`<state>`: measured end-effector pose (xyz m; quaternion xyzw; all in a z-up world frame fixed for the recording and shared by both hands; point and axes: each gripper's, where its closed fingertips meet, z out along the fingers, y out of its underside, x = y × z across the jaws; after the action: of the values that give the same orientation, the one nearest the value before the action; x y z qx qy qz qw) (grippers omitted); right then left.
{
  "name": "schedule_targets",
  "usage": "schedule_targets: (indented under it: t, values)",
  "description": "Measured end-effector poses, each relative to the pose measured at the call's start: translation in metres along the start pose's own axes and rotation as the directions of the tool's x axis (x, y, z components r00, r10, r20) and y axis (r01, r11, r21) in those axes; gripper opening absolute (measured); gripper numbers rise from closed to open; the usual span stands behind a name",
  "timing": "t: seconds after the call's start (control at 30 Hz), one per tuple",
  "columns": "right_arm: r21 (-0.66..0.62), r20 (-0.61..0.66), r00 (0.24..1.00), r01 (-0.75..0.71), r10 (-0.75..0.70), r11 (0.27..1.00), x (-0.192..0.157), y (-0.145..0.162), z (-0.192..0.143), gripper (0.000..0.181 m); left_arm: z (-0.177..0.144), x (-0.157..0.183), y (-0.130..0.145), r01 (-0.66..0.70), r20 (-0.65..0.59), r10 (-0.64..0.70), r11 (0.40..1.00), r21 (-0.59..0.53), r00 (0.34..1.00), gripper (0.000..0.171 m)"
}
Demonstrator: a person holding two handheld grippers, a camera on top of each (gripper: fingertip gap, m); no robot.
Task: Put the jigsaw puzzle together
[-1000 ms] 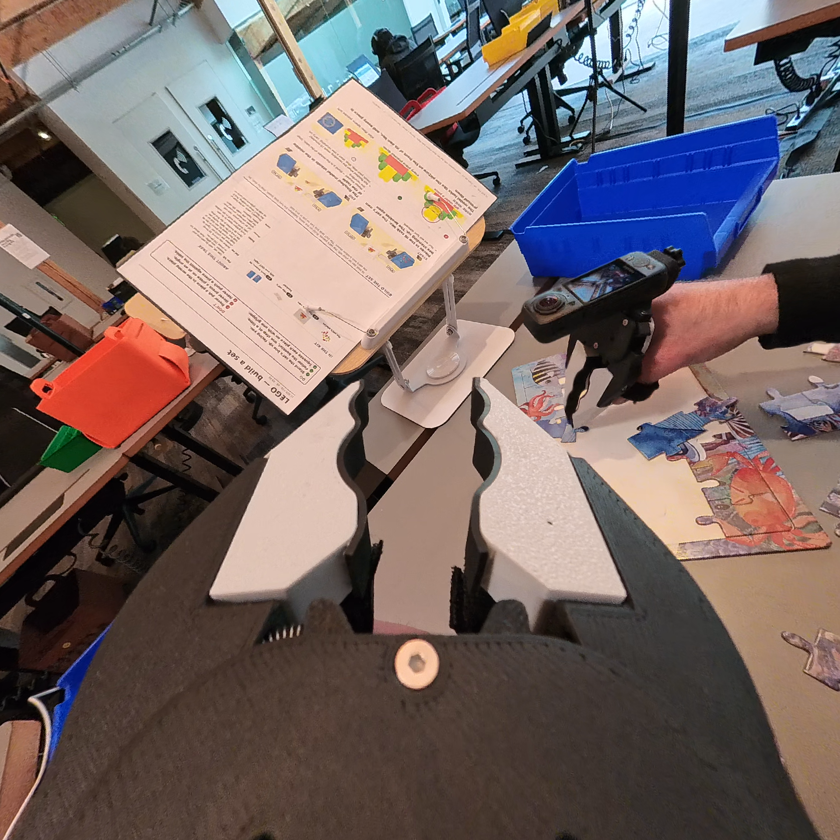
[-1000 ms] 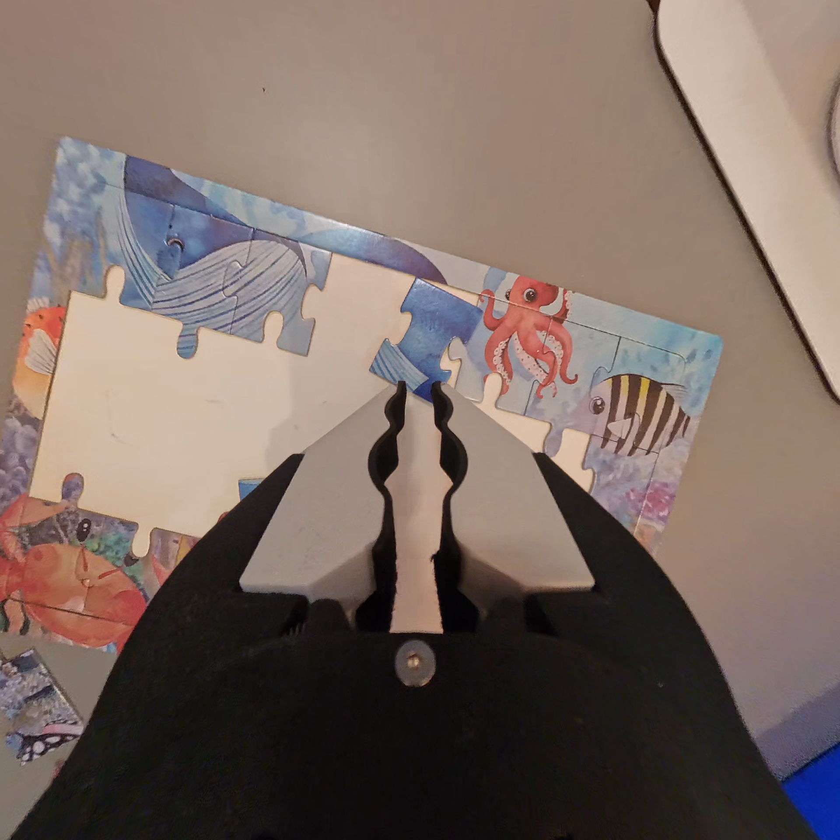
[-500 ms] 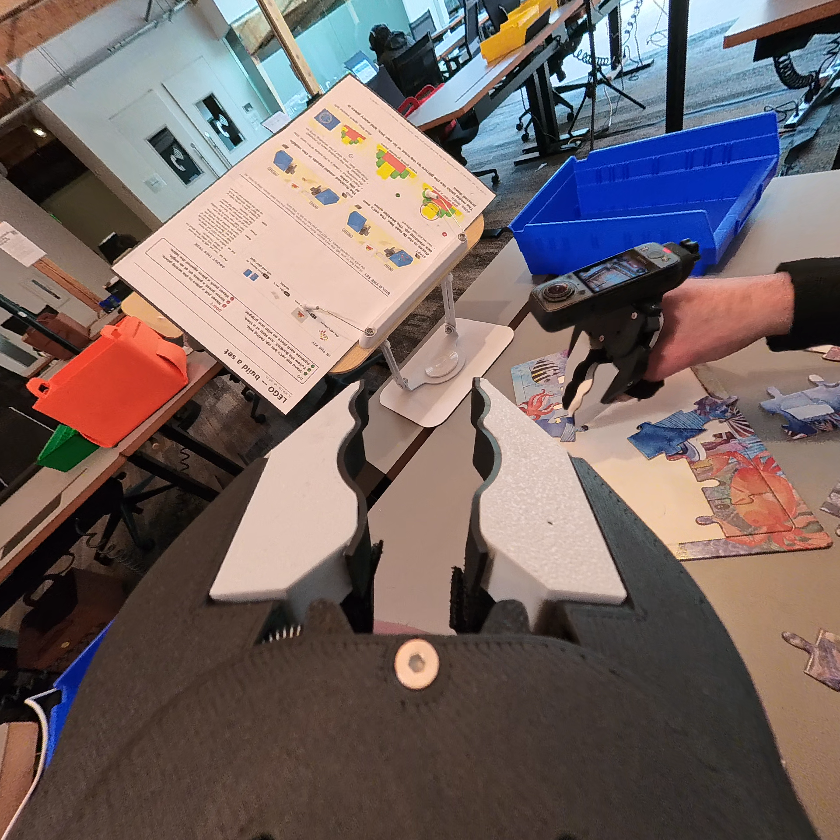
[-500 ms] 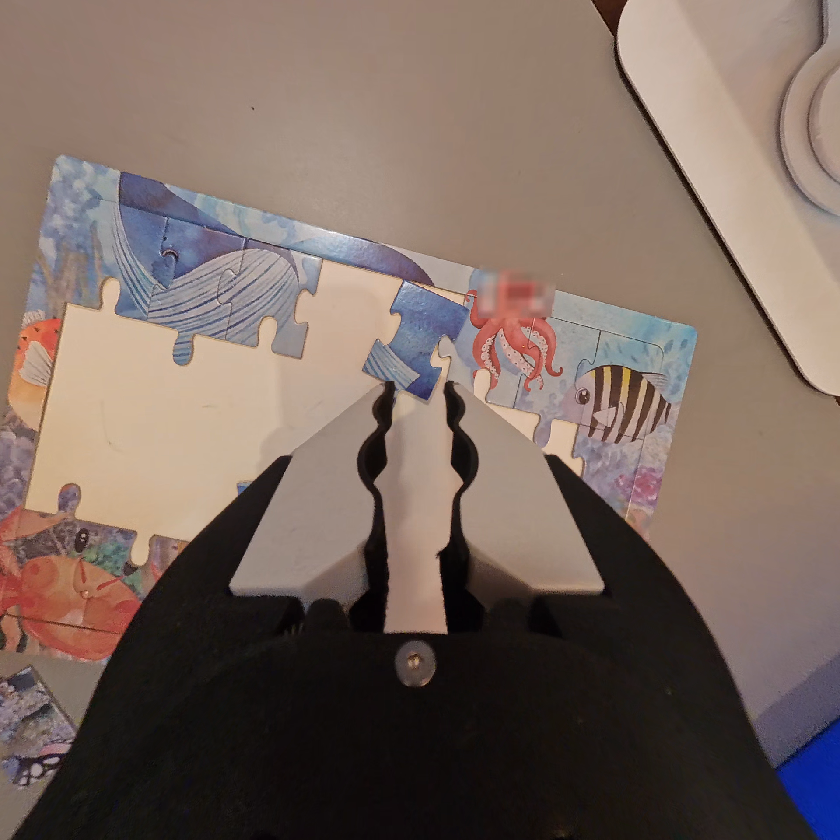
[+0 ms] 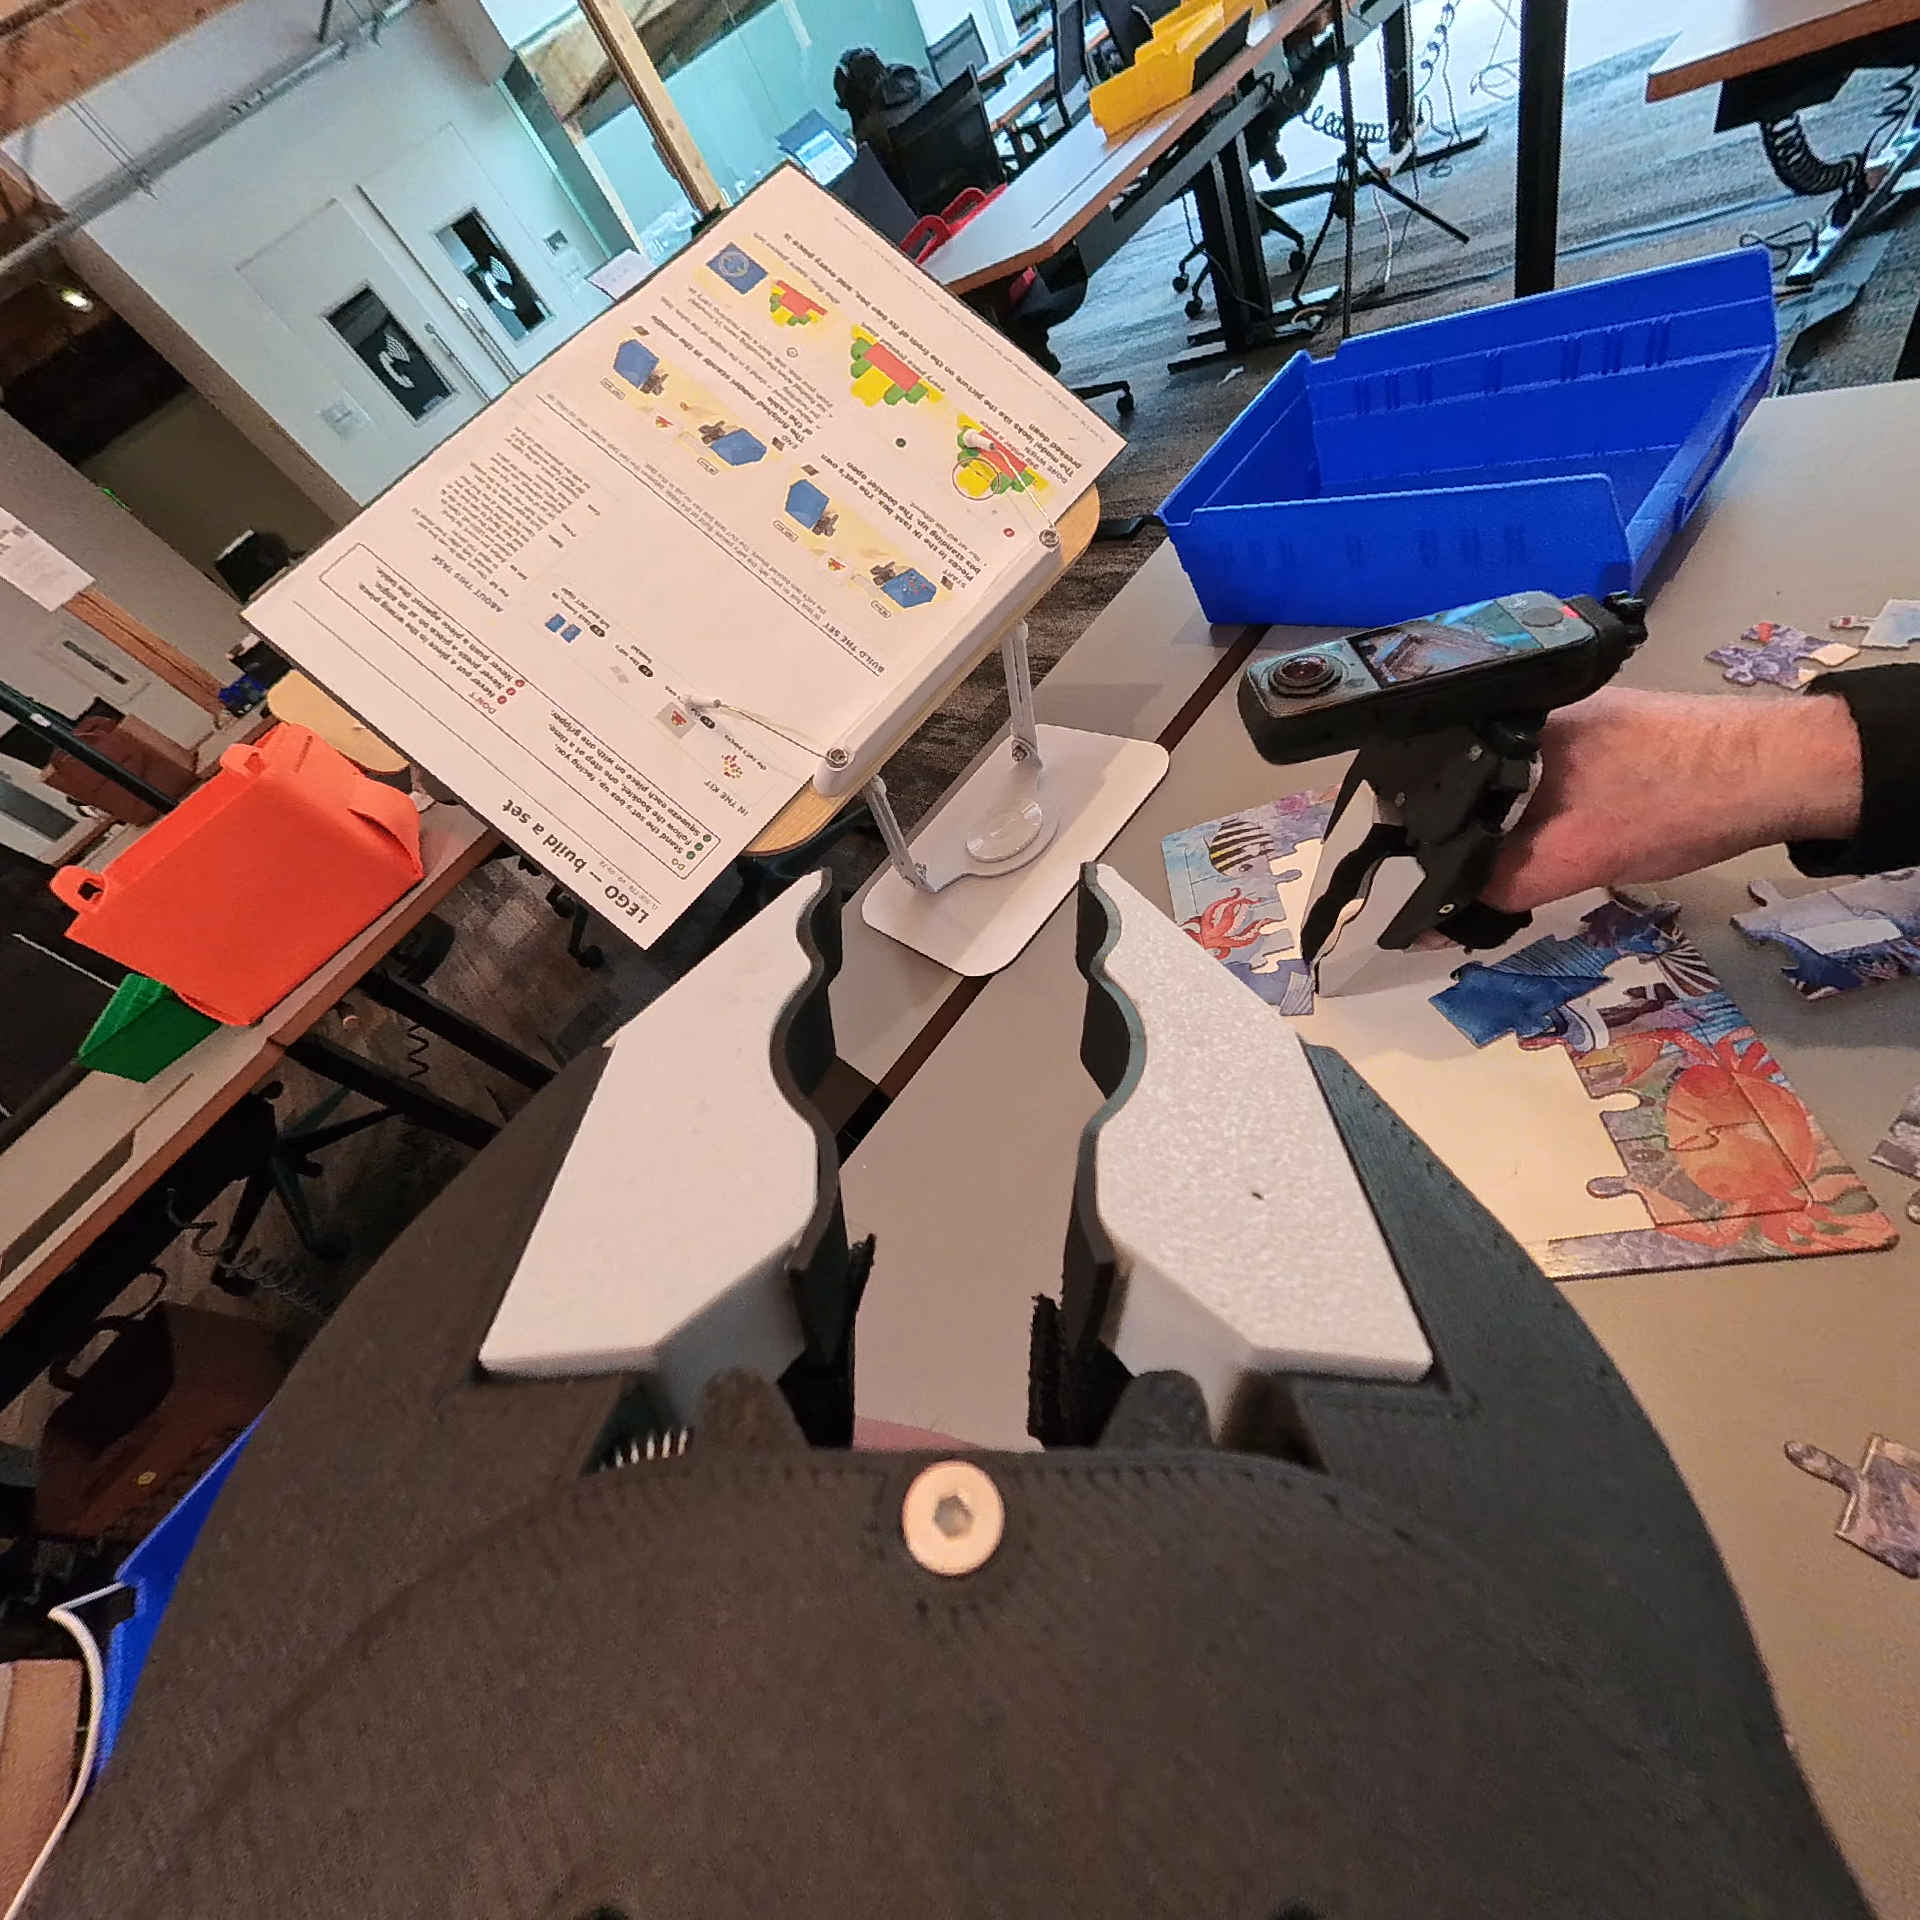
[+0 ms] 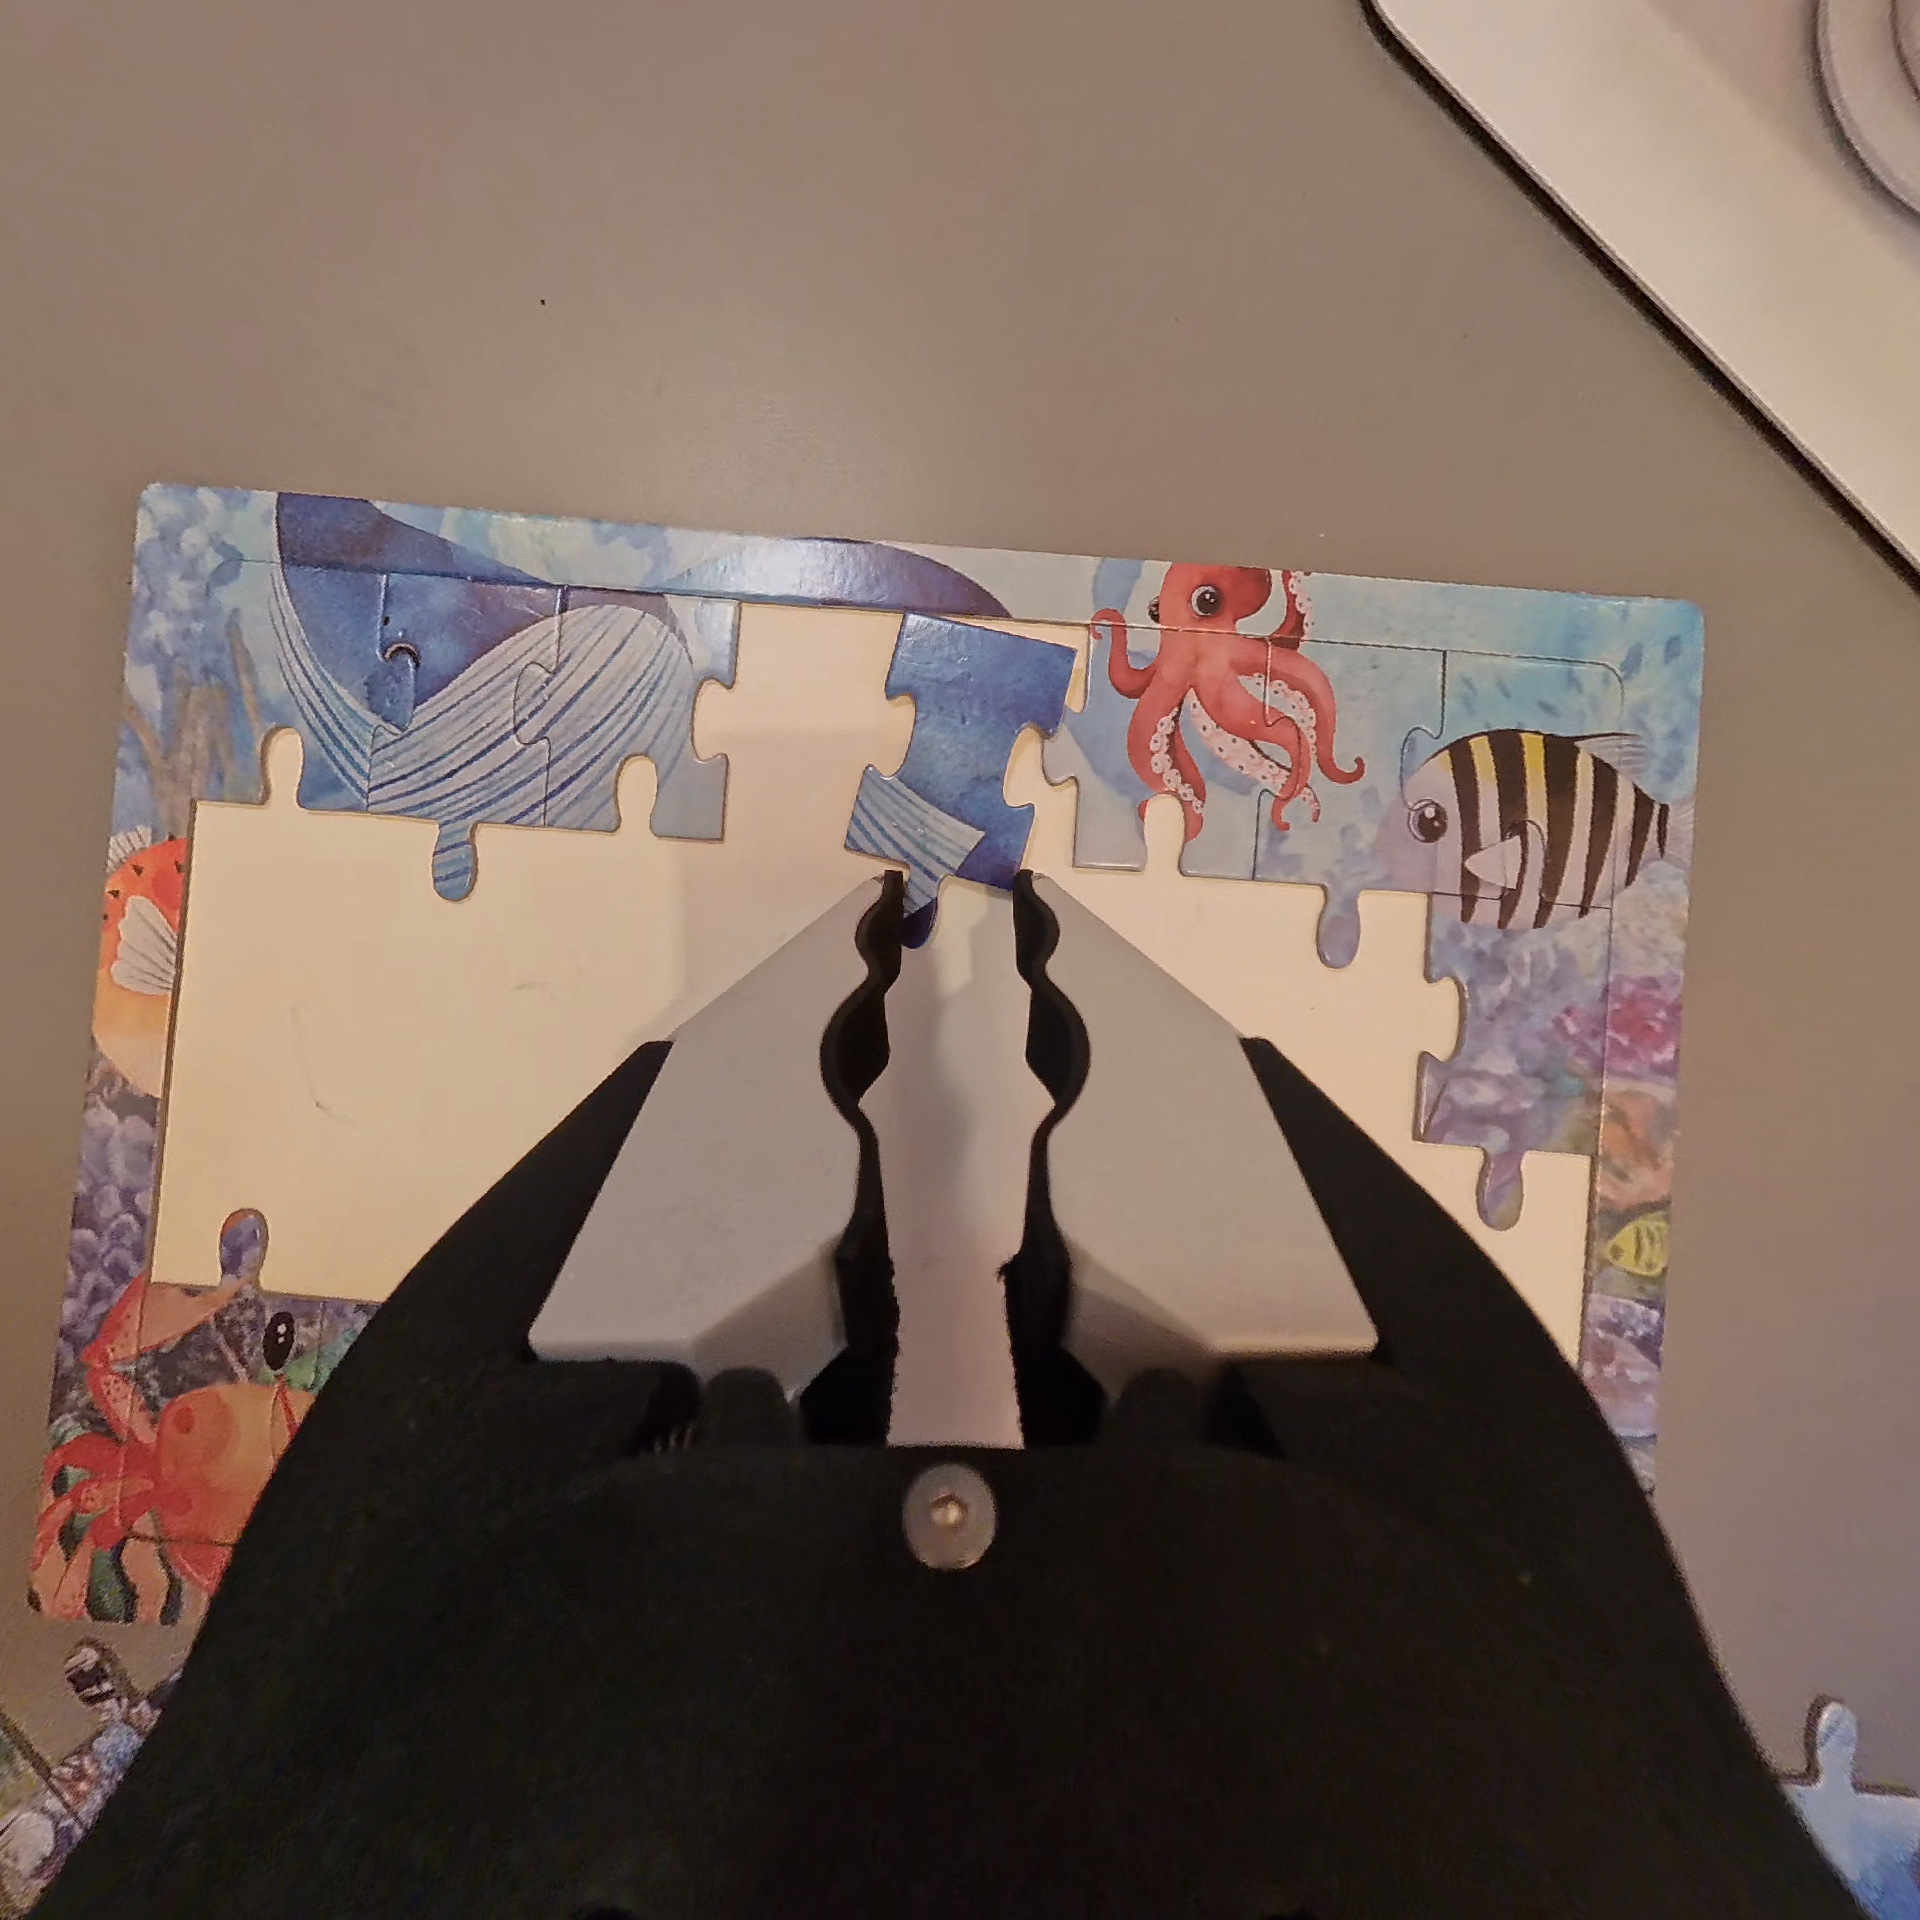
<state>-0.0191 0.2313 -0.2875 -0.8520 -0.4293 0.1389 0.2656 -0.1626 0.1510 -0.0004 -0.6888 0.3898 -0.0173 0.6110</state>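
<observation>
The puzzle tray (image 6: 436, 997) lies on the grey table, with whale, octopus, striped fish and crab pieces set along its edges and a bare cream middle. A blue whale piece (image 6: 966, 748) lies slightly tilted in the top-row gap, not seated. My right gripper (image 6: 954, 883) is open just below it, and the piece's lower knob lies by my left fingertip. In the left wrist view the right gripper (image 5: 1325, 966) points down onto the tray (image 5: 1455, 1091). My left gripper (image 5: 956, 904) is open and empty, held above the table's left edge.
Loose pieces lie right of the tray (image 5: 1860, 925) (image 5: 1777, 655) (image 5: 1870, 1507) and near it (image 6: 1849, 1808). A blue bin (image 5: 1507, 468) stands behind. A document stand with a printed sheet (image 5: 707, 540) has its white base (image 6: 1683, 208) beside the tray. An orange box (image 5: 249, 873) sits on another desk.
My right gripper's jaws have widened and let go of the blue whale piece, which has turned squarer to the gap. The gripper has drawn back a little. The left gripper has not moved.
</observation>
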Motion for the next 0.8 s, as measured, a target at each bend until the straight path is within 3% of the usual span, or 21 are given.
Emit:
schedule_targets:
  t: [0.37, 0.8]
  values:
    - [-0.049, 0.004, 0.996, 0.092, -0.092, 0.995, 0.0077, -0.0043, -0.0023, 0.019, 0.0013, 0.0009, -0.0002, -0.004, -0.001, 0.004, 1.000, -0.004, 1.000, 0.044]
    - [-0.145, 0.140, 0.988, 0.091, -0.071, 0.985, 0.0063, -0.0036, 0.0017, 0.019, 0.0024, 0.0004, 0.0011, -0.004, 0.001, 0.004, 1.000, -0.011, 1.000, 0.044]
